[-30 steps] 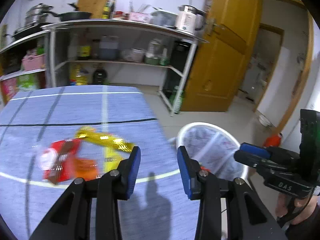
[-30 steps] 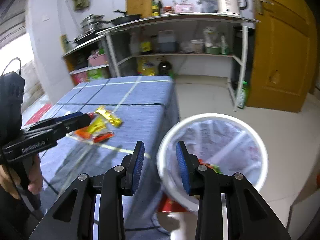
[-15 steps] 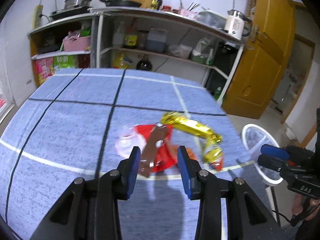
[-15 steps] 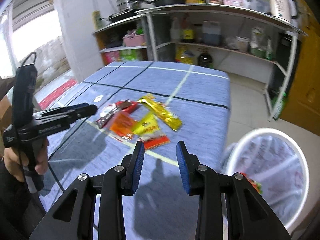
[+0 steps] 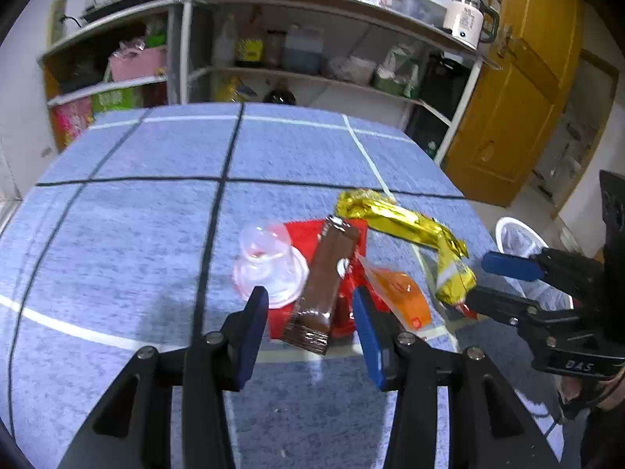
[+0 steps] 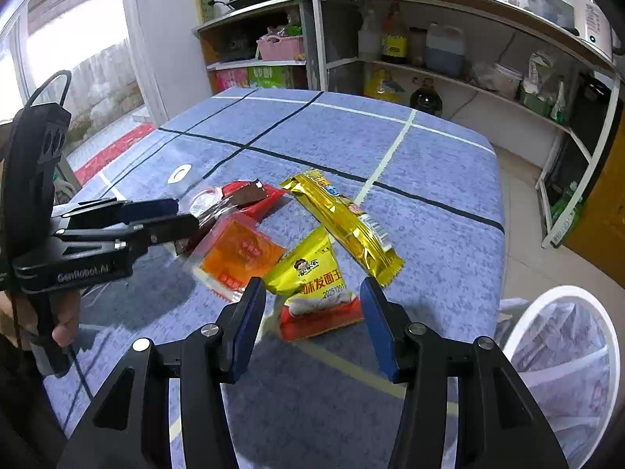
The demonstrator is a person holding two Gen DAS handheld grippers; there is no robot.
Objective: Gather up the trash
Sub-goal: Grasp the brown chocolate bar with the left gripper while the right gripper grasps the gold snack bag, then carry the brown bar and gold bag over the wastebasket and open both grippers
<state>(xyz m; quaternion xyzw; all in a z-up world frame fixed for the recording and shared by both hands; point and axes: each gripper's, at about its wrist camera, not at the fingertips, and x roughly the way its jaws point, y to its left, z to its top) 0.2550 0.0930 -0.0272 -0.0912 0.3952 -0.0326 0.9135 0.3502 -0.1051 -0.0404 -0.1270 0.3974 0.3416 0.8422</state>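
A pile of wrappers lies on the blue table. In the left wrist view my left gripper [image 5: 308,328] is open around the near end of a brown bar wrapper [image 5: 326,285], which lies on a red wrapper [image 5: 308,234] beside a clear plastic lid [image 5: 269,269], an orange packet [image 5: 398,297] and a long gold wrapper [image 5: 394,219]. In the right wrist view my right gripper [image 6: 312,324] is open, just before a yellow noodle packet [image 6: 308,273]; the orange packet [image 6: 242,254] and the gold wrapper [image 6: 343,222] lie beyond it.
A white mesh trash bin [image 6: 562,355] stands on the floor off the table's right edge; it also shows in the left wrist view [image 5: 519,242]. Metal kitchen shelves [image 6: 429,39] stand behind the table. A yellow door [image 5: 519,78] is at the right.
Both grippers swung from the bin toward the pile, moved in close, and opened wider. The left now straddles the brown bar wrapper, the right faces the yellow packet.
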